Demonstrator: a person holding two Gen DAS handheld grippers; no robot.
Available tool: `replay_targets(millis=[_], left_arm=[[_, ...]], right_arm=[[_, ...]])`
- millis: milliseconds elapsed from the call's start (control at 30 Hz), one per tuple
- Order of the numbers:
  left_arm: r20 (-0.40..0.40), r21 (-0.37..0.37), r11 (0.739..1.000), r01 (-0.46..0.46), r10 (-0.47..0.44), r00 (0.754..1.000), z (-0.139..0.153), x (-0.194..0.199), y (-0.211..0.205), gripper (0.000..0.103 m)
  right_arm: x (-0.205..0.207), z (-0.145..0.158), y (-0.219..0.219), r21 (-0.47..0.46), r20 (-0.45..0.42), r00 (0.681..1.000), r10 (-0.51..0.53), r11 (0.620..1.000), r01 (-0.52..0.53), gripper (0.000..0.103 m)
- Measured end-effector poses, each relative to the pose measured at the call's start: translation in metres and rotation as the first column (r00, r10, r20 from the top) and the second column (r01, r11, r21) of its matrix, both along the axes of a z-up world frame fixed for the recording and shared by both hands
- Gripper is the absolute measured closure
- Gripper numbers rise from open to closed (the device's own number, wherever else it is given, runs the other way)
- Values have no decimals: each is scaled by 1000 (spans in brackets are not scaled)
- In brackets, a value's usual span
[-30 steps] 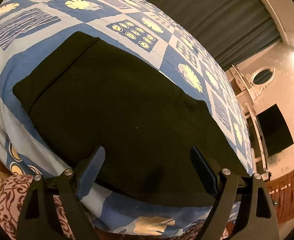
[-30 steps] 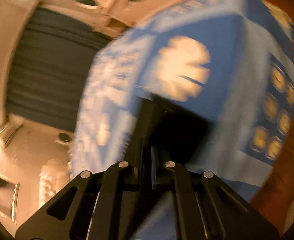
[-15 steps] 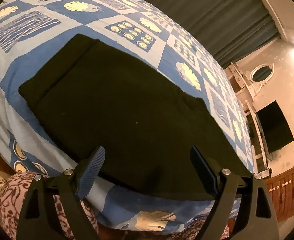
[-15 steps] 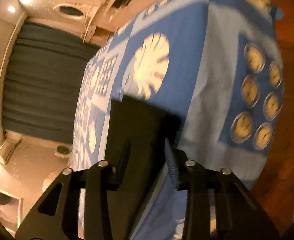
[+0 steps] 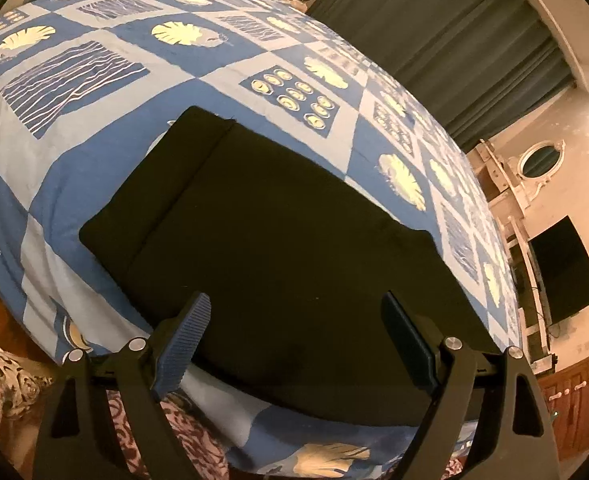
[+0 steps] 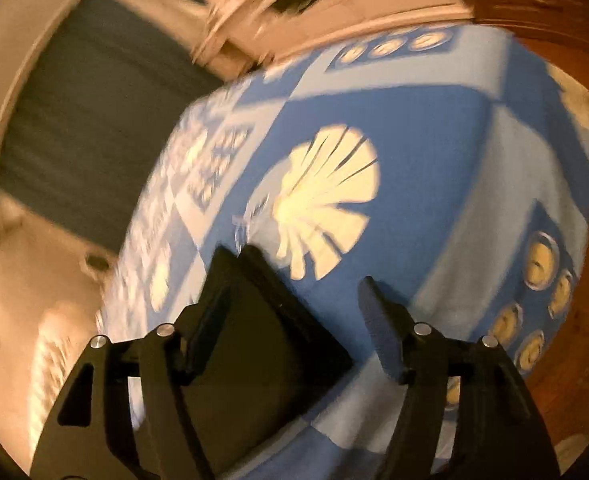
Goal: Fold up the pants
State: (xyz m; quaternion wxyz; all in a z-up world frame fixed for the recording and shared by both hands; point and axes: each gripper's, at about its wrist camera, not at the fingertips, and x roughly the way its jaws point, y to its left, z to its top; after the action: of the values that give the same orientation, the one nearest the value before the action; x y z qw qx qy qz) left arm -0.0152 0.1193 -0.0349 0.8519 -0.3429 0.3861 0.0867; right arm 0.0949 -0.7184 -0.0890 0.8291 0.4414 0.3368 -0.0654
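Pants (image 5: 278, 264), soft and limp, lie folded on the bed (image 5: 94, 152); grip corners. Left tongs (image 5: 294, 344) wide; right tongs (image 6: 290, 320) just opening, empty.

My right wrist view is smeared — the curtain (image 6: 94, 120) and far wall furniture are streaks I can't read. The pants (image 6: 270, 344) run off behind the gripper frame there. On my left view, the pants' (image 5: 278, 240) near edge hides behind the fingers (image 5: 182, 344).
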Motion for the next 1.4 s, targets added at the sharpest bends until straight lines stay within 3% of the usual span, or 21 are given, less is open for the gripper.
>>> replay_targets(millis=[67, 133, 200, 267, 367, 500, 633, 733, 800, 900, 1000, 1200, 1400], left_arm=[[-9, 1, 1000, -5, 5, 1000, -4, 0, 2, 17], [-12, 3, 1000, -3, 3, 1000, -5, -2, 2, 17], [-17, 9, 1000, 1, -1, 1000, -6, 0, 2, 17], [-26, 19, 1000, 4, -4, 1000, -7, 2, 2, 17], [-31, 23, 1000, 3, -3, 1000, -5, 5, 3, 17], [-21, 33, 999, 11, -10, 1000, 2, 9, 8, 17], [5, 101, 994, 46, -47, 999, 15, 18, 13, 17], [-44, 109, 987, 114, -110, 993, 8, 29, 16, 17], [-75, 79, 990, 113, -107, 991, -5, 33, 23, 17], [-49, 26, 995, 101, -100, 994, -15, 28, 30, 17], [-79, 38, 991, 125, -122, 989, -13, 33, 27, 15], [-104, 72, 987, 144, -136, 985, -14, 35, 21, 14], [-105, 40, 991, 127, -122, 987, -14, 36, 25, 14]], right_arm=[[14, -6, 8, 47, -25, 994, 103, 994, -102, 29], [24, -3, 20, 56, -37, 978, 206, 977, -204, 29], [31, -5, 29, 126, -30, 955, 294, 949, -288, 45], [36, -6, 37, 116, -74, 937, 343, 936, -333, 77], [39, -6, 42, 67, -120, 931, 343, 939, -338, 83], [28, -8, 38, 52, -121, 946, 301, 953, -297, 84], [26, -4, 40, 51, -103, 956, 273, 962, -269, 84], [26, 11, 46, 32, -86, 961, 264, 964, -262, 84], [27, 23, 51, 21, -70, 962, 263, 965, -262, 84], [28, 46, 65, -17, -55, 960, 273, 961, -275, 84], [25, 70, 79, -38, -22, 957, 289, 956, -290, 84], [20, 121, 130, -127, 36, 934, 356, 928, -349, 84], [16, 154, 209, -255, 40, 887, 461, 863, -437, 84]])
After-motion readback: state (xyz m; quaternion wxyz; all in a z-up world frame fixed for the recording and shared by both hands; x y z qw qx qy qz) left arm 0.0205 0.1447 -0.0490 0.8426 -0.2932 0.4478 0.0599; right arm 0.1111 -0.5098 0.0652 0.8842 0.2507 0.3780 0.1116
